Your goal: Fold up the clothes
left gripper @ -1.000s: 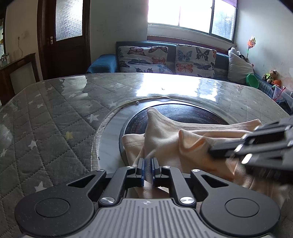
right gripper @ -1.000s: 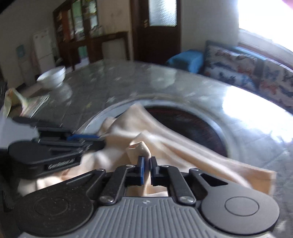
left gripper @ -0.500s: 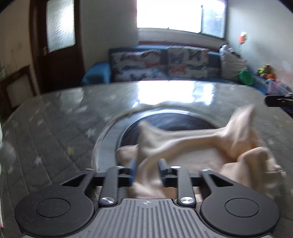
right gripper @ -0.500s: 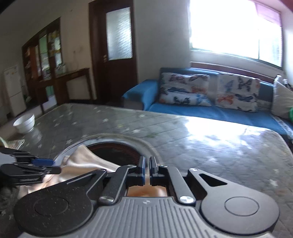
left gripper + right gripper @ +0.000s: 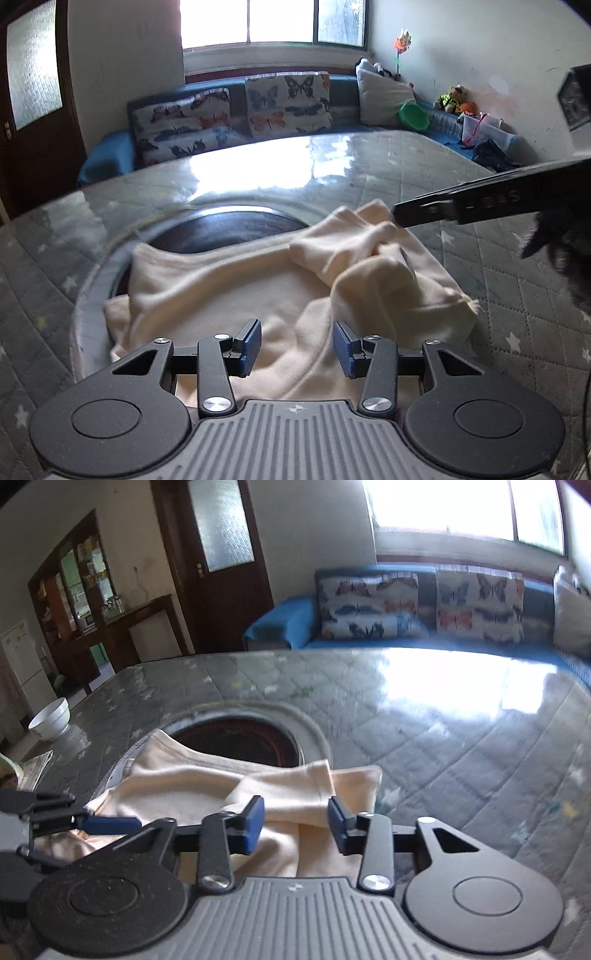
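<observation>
On the far left of the right-wrist view, a white ceramic bowl (image 5: 50, 718) sits near the edge of my grey quilted, star-printed worktop under its glossy clear cover (image 5: 461, 738). My left tongs (image 5: 297, 347) hang just over the near part of the cream-coloured soft knit garment (image 5: 229, 291); their blue pads (image 5: 249, 345) stand spread apart, with cloth below and between them but neither pad pressing on it. The garment lies crumpled across the round dark inset in the middle of the worktop (image 5: 229, 229), covering the inset's near half. Its long axis runs side to side in front of me, from a raised fold at the left over the dark disc to a bunched, narrower end at the right that points toward the far right corner of the worktop. My right tongs (image 5: 295, 823) hover over that right-hand end, jaws opening, cloth lying loose between the blue pads (image 5: 255, 823) without being pinched. In the left-wrist view the side of the right tongs carries raised letters, too blurred for me to read. Behind the worktop stands a blue sofa with butterfly-print cushions (image 5: 288, 103).
</observation>
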The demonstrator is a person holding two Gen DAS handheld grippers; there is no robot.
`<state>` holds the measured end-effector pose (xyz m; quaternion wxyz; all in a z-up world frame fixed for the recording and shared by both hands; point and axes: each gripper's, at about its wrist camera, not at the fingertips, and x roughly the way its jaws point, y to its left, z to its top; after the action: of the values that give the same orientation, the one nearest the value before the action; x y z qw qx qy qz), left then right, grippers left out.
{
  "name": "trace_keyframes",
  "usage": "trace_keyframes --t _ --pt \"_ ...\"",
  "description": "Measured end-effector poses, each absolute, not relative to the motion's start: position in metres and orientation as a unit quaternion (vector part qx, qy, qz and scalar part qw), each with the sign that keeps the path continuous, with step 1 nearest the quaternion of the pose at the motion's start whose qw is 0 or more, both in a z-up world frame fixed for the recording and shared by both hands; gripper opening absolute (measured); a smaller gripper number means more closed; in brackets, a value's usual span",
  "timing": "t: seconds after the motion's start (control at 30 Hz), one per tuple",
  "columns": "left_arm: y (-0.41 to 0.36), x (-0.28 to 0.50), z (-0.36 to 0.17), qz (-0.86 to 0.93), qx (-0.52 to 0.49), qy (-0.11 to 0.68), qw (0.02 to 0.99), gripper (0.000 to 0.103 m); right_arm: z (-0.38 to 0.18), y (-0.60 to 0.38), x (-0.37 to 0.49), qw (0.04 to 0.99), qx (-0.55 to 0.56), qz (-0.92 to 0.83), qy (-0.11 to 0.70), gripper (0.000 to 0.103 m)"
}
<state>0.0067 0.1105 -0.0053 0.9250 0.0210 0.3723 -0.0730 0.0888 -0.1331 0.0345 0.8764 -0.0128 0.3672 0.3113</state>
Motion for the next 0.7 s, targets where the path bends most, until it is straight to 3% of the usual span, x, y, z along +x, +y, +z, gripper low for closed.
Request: trace_keyframes --t 0.13,0.33,0.47,0.7 --pt "0.113 0.004 -0.012 -0.087 0.016 0.381 0.92 0.046 0.015 -0.123 0.103 0.873 0.001 0.296 0.387 0.045" --pt "0.116 0.002 -0.007 -0.091 0.005 0.38 0.921 0.046 -0.008 -0.114 0.115 0.874 0.003 0.28 0.398 0.044" --pt "0.116 0.009 0.006 -0.094 -0.006 0.369 0.925 0.046 -0.01 -0.114 0.114 0.872 -0.003 0.291 0.394 0.018" --pt "0.112 0.033 -0.007 -0.103 -0.03 0.412 0.905 0.048 0.016 -0.127 0.094 0.894 -0.017 0.297 0.334 0.014"
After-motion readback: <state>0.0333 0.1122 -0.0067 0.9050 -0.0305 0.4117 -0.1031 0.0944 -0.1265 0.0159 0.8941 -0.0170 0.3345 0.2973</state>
